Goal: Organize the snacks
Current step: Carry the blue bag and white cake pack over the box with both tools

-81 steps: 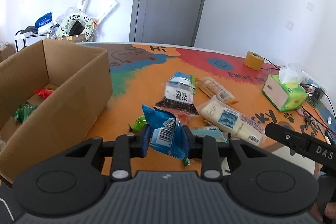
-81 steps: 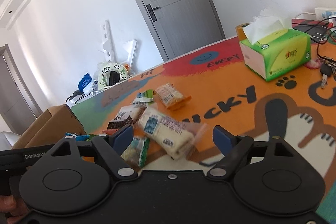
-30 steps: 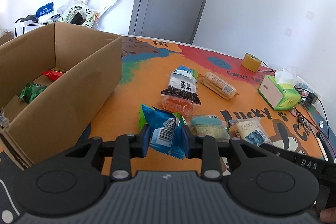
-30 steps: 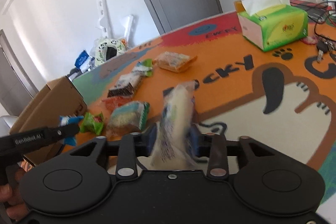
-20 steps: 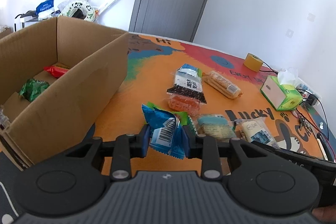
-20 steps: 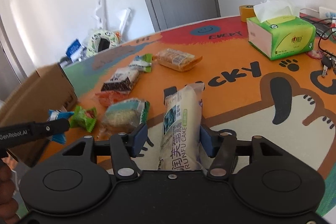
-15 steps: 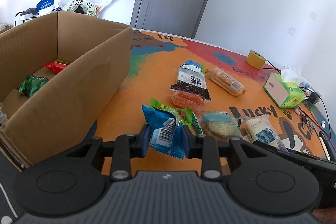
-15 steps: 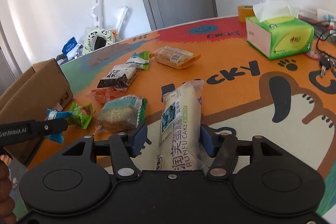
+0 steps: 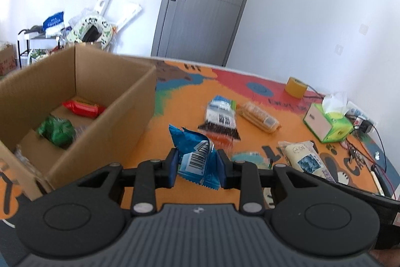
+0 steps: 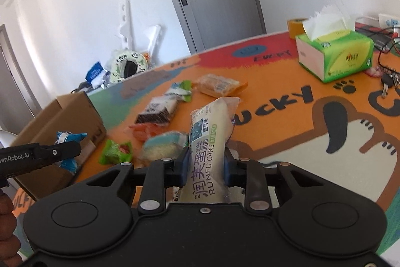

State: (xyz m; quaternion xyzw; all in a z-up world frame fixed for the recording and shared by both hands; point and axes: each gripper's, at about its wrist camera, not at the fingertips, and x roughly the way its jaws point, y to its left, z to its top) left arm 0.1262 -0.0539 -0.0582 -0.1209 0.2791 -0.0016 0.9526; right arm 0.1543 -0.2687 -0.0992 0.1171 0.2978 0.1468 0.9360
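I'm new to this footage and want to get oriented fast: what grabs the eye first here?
Each gripper grips a snack: the left gripper pinches a blue packet, the right gripper a pale RUNFU CAKE pack. To the left stands an open cardboard box with a red and a green packet inside, and loose snacks lie across the bright orange cartoon table.

Left wrist view: low over the near table (image 9: 175,192), facing the far door (image 9: 200,11), cardboard box (image 9: 105,126) close at left. Right wrist view: similar height, further right. Shared: door, tissue box (image 10: 335,56), scattered snacks
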